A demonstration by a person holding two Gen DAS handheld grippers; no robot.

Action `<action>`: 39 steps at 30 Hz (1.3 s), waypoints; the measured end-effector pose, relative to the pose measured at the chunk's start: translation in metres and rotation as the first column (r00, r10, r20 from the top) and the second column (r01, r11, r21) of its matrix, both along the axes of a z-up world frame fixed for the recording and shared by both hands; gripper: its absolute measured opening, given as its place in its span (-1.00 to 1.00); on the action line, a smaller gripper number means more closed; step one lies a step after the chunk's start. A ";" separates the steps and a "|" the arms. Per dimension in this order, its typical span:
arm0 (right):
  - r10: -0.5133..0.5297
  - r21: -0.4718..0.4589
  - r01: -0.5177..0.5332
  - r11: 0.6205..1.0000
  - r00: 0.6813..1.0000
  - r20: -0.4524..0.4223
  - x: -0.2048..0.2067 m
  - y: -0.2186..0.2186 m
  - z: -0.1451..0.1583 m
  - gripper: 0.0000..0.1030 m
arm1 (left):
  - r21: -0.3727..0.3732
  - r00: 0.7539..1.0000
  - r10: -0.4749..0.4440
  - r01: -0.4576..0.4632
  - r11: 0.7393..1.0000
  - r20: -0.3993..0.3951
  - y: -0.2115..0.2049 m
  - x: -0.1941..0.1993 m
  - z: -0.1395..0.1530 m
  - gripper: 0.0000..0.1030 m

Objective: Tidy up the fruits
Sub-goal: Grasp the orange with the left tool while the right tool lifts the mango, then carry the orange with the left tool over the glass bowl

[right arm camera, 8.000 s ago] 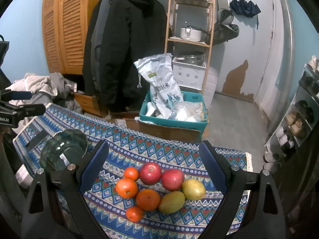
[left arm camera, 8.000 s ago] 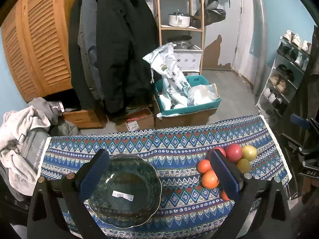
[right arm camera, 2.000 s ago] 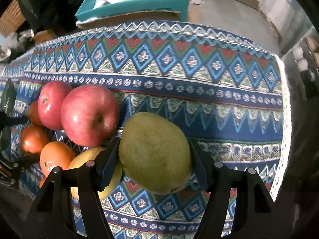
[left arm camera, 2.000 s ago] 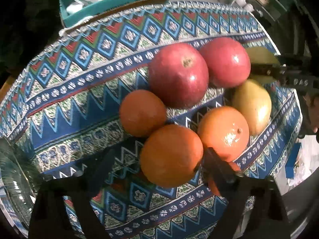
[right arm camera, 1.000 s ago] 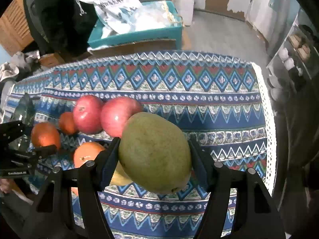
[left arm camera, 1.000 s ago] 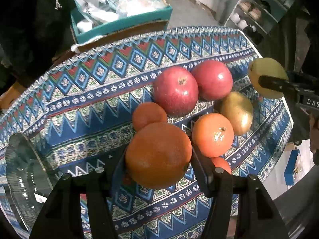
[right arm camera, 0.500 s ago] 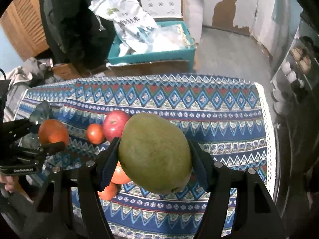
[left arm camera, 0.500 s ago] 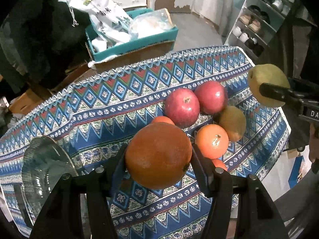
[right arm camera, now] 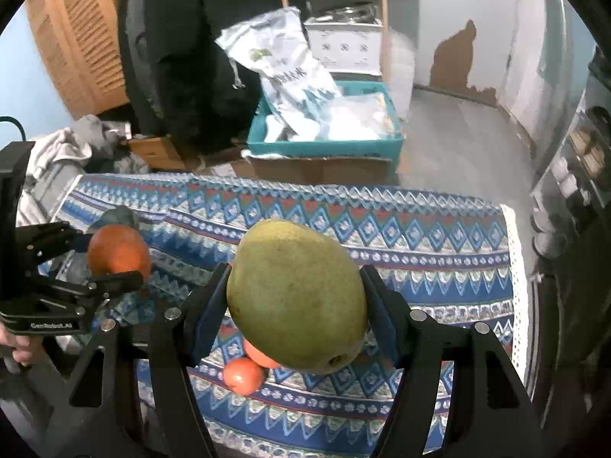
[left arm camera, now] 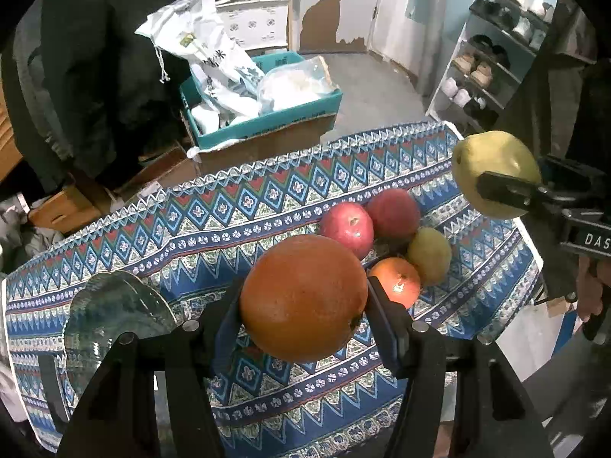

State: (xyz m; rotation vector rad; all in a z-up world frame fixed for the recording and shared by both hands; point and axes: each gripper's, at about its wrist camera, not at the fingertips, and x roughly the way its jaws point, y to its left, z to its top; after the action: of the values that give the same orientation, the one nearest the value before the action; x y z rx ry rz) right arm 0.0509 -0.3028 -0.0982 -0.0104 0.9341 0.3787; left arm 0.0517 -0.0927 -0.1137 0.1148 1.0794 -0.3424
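My left gripper (left arm camera: pixel 303 301) is shut on a large orange (left arm camera: pixel 301 297), held above the patterned cloth. My right gripper (right arm camera: pixel 296 297) is shut on a green pear (right arm camera: pixel 296 294), also lifted; that pear shows at the right in the left wrist view (left arm camera: pixel 496 171). The held orange shows at the left in the right wrist view (right arm camera: pixel 118 253). Two red apples (left arm camera: pixel 347 227), a second green pear (left arm camera: pixel 429 255) and an orange (left arm camera: pixel 395 280) lie together on the cloth. A clear glass bowl (left arm camera: pixel 110 316) sits at the cloth's left end.
The table (left arm camera: pixel 172 229) has a blue patterned cloth. Two small oranges (right arm camera: pixel 242 376) lie under the right gripper. Behind the table are a teal box with bags (left arm camera: pixel 259 114), dark coats (right arm camera: pixel 183 38), a shelf unit and a shoe rack (left arm camera: pixel 496 57).
Both grippers have risen higher from the table with their fruit, so the fruit pile and cloth look smaller. The glass bowl has come more into the left wrist view.
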 end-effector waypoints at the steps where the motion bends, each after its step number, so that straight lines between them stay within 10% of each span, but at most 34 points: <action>1: 0.007 0.004 -0.007 1.000 1.000 0.009 -0.001 0.003 0.004 0.31 | -0.002 1.000 0.002 -0.002 1.000 0.003 0.001 -0.001 0.002 0.21; 39: 0.280 0.075 -0.284 0.956 0.958 0.062 0.001 0.157 0.042 0.31 | -0.062 0.980 0.190 -0.187 0.981 0.056 0.117 -0.030 0.034 0.21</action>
State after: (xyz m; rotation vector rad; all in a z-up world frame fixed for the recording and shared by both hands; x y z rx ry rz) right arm 0.0516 -0.1453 -0.0561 -0.0777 0.8678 0.6797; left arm 0.0221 0.0248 -0.0794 -0.0271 1.0101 -0.1970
